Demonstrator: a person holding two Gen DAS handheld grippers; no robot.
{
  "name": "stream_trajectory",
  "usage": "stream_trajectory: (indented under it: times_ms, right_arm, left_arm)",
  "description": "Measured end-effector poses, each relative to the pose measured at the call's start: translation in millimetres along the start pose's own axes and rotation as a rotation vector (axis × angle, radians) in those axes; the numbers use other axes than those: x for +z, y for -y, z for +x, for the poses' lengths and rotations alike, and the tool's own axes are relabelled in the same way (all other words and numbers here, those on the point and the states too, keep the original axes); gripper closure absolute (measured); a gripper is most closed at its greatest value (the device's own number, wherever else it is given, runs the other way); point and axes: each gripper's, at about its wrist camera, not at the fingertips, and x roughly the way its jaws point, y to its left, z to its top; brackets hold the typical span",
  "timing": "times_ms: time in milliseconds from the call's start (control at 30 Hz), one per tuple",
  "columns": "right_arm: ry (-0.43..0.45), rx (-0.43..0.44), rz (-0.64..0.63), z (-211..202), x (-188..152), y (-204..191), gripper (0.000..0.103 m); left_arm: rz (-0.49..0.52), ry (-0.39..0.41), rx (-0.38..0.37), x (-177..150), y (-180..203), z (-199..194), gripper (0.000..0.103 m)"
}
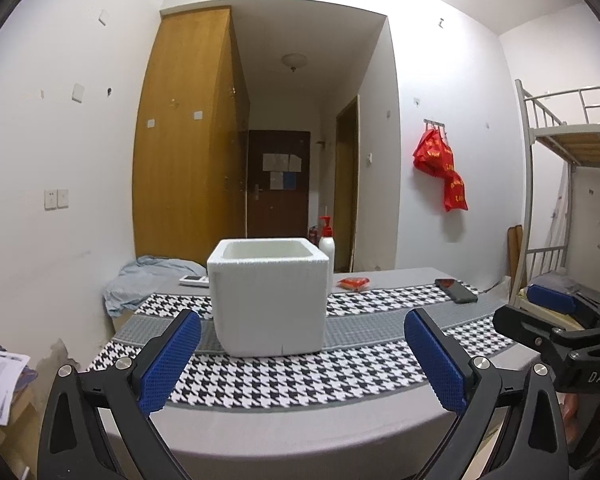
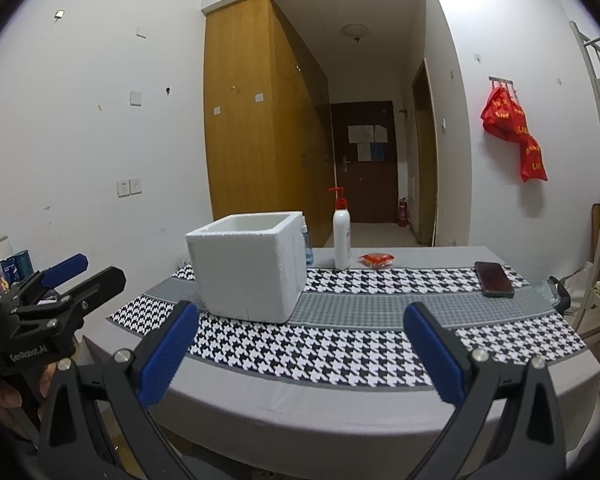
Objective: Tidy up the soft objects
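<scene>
A white foam box (image 1: 269, 298) stands open-topped on the houndstooth cloth of the table (image 1: 300, 432); it also shows in the right wrist view (image 2: 249, 270). A small red soft packet (image 1: 353, 282) lies behind it on the grey top, also in the right wrist view (image 2: 376, 259). My left gripper (image 1: 302, 354) is open and empty, in front of the box. My right gripper (image 2: 300, 346) is open and empty, to the right of the box and short of the table's front edge. Each gripper shows at the edge of the other's view.
A white pump bottle (image 2: 342, 236) stands behind the box. A black phone (image 2: 493, 279) lies at the table's right. A light blue cloth (image 1: 140, 280) and a remote (image 1: 194, 279) lie at the back left. A bunk bed (image 1: 572, 152) stands at the right.
</scene>
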Motion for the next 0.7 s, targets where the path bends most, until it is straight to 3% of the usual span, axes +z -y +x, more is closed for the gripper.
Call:
stream_trajectory:
  times_ms: [400,700]
  right_arm:
    - [-0.016,-0.011,-0.009,-13,-25,-10,0.000]
    - [-0.011,-0.019,-0.024,-15,-23,-15,0.000]
  left_arm:
    - [0.018,-0.008,-0.007,-17,2,-16,0.001]
    - [0.023,0.004,-0.003,-19,1,-21,0.001]
